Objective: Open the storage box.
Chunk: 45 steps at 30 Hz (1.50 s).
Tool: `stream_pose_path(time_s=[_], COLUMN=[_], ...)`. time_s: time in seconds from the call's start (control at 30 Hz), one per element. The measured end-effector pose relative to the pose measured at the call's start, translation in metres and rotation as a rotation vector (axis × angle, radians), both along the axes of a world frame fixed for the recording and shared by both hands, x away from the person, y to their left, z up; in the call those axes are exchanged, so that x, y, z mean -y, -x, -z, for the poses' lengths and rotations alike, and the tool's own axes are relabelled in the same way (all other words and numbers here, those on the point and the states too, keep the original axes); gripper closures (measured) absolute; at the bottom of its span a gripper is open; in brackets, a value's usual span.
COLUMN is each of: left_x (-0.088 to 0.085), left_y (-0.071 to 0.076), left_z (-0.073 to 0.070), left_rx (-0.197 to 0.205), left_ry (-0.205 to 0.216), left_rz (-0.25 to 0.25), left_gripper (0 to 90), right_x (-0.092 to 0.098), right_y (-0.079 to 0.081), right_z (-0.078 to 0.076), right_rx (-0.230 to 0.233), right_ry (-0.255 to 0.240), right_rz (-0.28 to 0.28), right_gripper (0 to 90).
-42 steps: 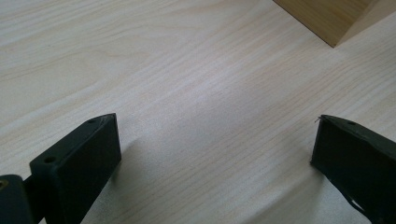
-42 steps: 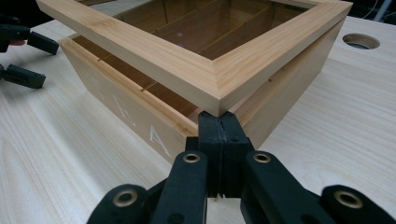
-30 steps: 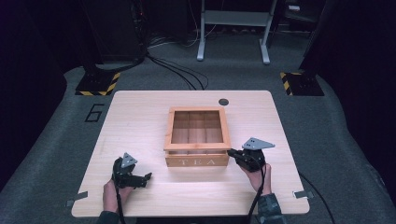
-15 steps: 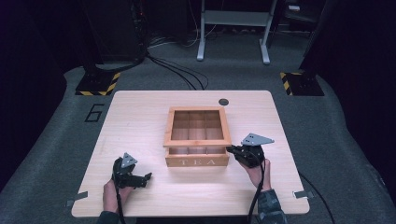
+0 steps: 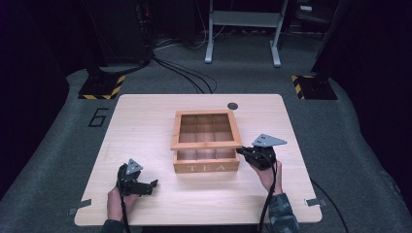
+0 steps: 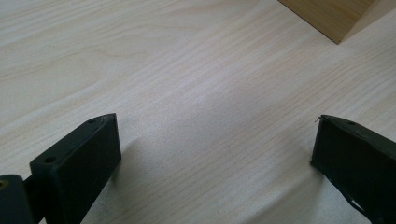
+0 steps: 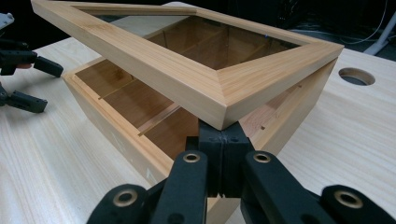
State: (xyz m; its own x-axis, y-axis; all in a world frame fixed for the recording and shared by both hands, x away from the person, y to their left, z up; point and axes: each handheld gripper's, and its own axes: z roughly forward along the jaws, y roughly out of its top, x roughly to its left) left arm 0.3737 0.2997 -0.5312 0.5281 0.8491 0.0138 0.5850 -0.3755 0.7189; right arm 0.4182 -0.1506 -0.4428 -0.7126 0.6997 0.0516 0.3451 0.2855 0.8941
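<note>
We had the lid of the tea box partly raised at mid-frame: our right tool, jaws closed together, was wedged under its front corner, gripping nothing. Swinging it fully open remained, in our judgement. Our left tool, jaws wide and empty, rested on the bench at lower left. Nothing blocked the lid.

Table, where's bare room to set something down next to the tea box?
Bare wood lies left of the tea box, between it and the table edge, and along the far side beside the round hole. The near right corner is crowded: the right hand-held gripper sits under the raised lid.
</note>
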Motion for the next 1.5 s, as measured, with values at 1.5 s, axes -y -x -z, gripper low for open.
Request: stream_pose_path(time_s=[1.5], left_x=[0.0], left_y=[0.0], left_z=[0.0], left_rx=[-0.002], left_ry=[-0.001], left_rz=[0.008], left_gripper=[1.2], right_x=[-0.002], right_y=[-0.033], right_z=[-0.01], right_rx=[0.019], right_ry=[-0.022], right_rz=[-0.04], right_gripper=[89.3])
